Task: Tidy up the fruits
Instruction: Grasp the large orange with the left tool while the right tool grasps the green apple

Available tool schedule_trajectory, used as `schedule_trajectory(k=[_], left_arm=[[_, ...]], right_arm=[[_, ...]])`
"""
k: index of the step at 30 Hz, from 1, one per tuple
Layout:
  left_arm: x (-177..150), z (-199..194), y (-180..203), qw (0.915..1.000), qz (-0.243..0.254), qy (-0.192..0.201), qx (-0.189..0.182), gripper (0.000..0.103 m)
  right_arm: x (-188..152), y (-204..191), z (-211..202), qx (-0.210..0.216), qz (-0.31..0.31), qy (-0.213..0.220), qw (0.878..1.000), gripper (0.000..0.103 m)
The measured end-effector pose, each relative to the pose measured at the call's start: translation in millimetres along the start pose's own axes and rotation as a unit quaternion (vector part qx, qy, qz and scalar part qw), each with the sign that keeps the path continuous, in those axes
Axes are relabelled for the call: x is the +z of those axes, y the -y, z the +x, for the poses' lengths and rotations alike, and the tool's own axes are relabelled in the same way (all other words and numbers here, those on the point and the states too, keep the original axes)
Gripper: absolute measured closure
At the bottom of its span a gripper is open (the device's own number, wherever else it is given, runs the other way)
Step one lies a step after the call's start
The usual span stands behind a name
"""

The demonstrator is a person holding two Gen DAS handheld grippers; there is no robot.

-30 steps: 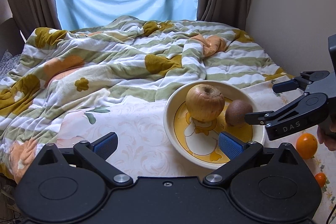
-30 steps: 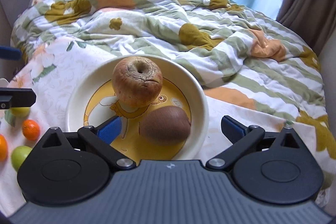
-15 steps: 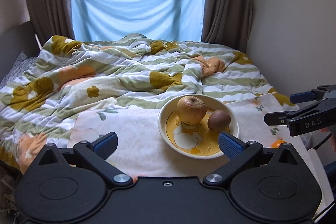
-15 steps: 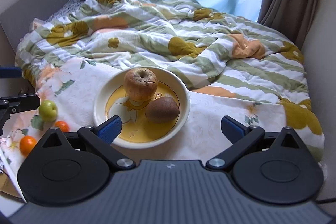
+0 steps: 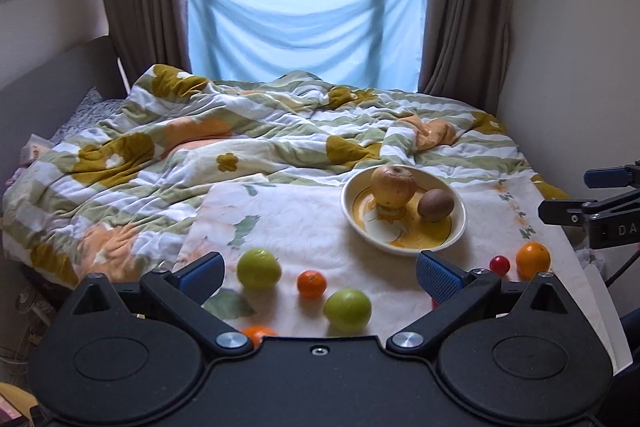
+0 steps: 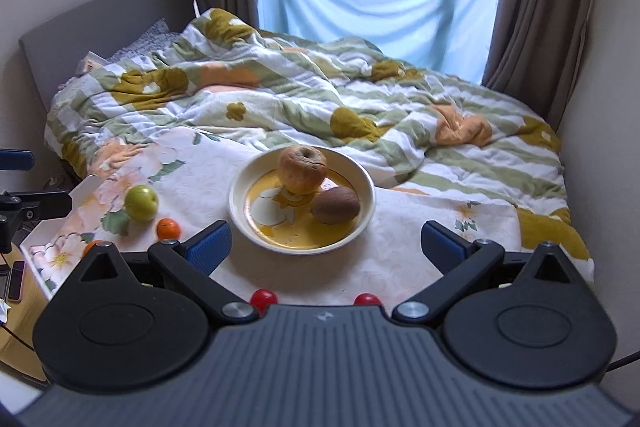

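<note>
A cream and yellow bowl [image 5: 460,223] [image 6: 240,203] on a floral cloth holds a wrinkled apple [image 5: 393,185] [image 6: 302,169] and a kiwi [image 5: 436,204] [image 6: 335,205]. Loose on the cloth lie two green apples [image 5: 258,269] [image 5: 347,309], small oranges [image 5: 311,283] [image 5: 532,259] and a cherry tomato [image 5: 499,264]. The right wrist view shows a green apple [image 6: 141,202], an orange [image 6: 168,228] and two red tomatoes [image 6: 263,297]. My left gripper [image 5: 320,273] is open and empty over the near fruits. My right gripper [image 6: 326,241] is open and empty in front of the bowl.
The floral cloth [image 5: 304,219] lies on a bed with a rumpled striped quilt [image 5: 240,147]. A wall runs along the right [image 5: 568,67]. Curtains and a window stand behind. A wooden side table with a phone [image 6: 16,279] is at the left of the cloth.
Both grippers have pulled back and up from the bowl. The bowl looks smaller and the loose fruits on the near cloth have come into view. Both stay open.
</note>
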State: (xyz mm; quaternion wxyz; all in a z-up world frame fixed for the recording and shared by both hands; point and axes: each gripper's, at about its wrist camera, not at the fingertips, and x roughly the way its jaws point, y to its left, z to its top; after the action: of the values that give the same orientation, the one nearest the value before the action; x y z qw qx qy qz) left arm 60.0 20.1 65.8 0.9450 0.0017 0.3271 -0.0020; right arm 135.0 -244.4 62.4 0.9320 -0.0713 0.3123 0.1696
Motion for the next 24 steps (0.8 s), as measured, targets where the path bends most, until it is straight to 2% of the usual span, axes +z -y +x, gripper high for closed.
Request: schedule_trajectory(k=[5, 11, 17, 24], left_arm=[[-20, -10, -15, 0.9997, -0.012, -0.012, 0.017, 0.0], [-43, -2, -32, 0.9988, -0.017, -0.034, 0.03, 0.0], [-65, 23, -48, 0.9981, -0.015, -0.057, 0.021, 0.0], [-82, 63, -62, 0.9969, 0.002, -0.078, 0.006, 0.002]], right_arm=[[-11, -18, -14, 0.014, -0.002, 0.005, 1.0, 0.0], [-25, -41, -12, 0.021, 0.003, -0.006, 1.0, 0.0], [-44, -64, 13, 0.044, 0.005, -0.012, 0.999, 0.0], [-61, -91, 57, 0.071, -0.02, -0.025, 0.997, 0.0]])
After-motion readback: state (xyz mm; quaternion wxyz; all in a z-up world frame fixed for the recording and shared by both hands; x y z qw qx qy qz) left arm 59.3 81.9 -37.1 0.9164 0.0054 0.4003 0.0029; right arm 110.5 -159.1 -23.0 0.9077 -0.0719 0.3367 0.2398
